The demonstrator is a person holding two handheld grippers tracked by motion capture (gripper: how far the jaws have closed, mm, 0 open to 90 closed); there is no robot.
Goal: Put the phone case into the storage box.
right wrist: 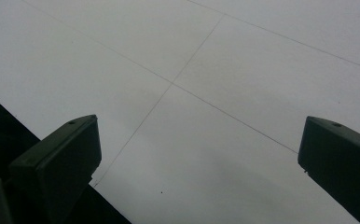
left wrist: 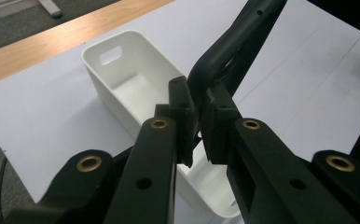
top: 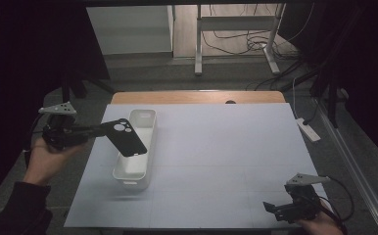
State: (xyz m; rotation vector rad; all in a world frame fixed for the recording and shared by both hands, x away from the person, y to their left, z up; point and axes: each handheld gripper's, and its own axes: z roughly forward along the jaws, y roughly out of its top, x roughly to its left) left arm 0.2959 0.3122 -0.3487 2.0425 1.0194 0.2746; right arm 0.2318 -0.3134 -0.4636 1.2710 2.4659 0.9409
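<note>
The left gripper (left wrist: 197, 122) is clamped on the edge of a black phone case (left wrist: 225, 51); in the left gripper view the two black pads (left wrist: 183, 116) are pressed against the case's thin rim from either side, with no visible gap. In the high view, the left gripper (top: 100, 130) is pointed to the right, and the phone case (top: 125, 137) is held clear of the table, tilted, with its camera cut-outs toward the upper left. The case is suspended directly above a white bin (top: 137, 172), a long open container with a handle slot at its far end. In the left gripper view, the white bin (left wrist: 122, 88) is seen below and behind the pads, its interior bare.

The right gripper (right wrist: 199, 154) is released: its jaws are spread wide, nothing is held between them, and the white table cover (right wrist: 215, 70) is seen beyond. In the high view, the right gripper (top: 274, 209) is positioned low at the near right corner of the table cover (top: 226, 156), well apart from the bin and the case. A wooden table edge (top: 197, 96) is exposed along the far side of the cover.
</note>
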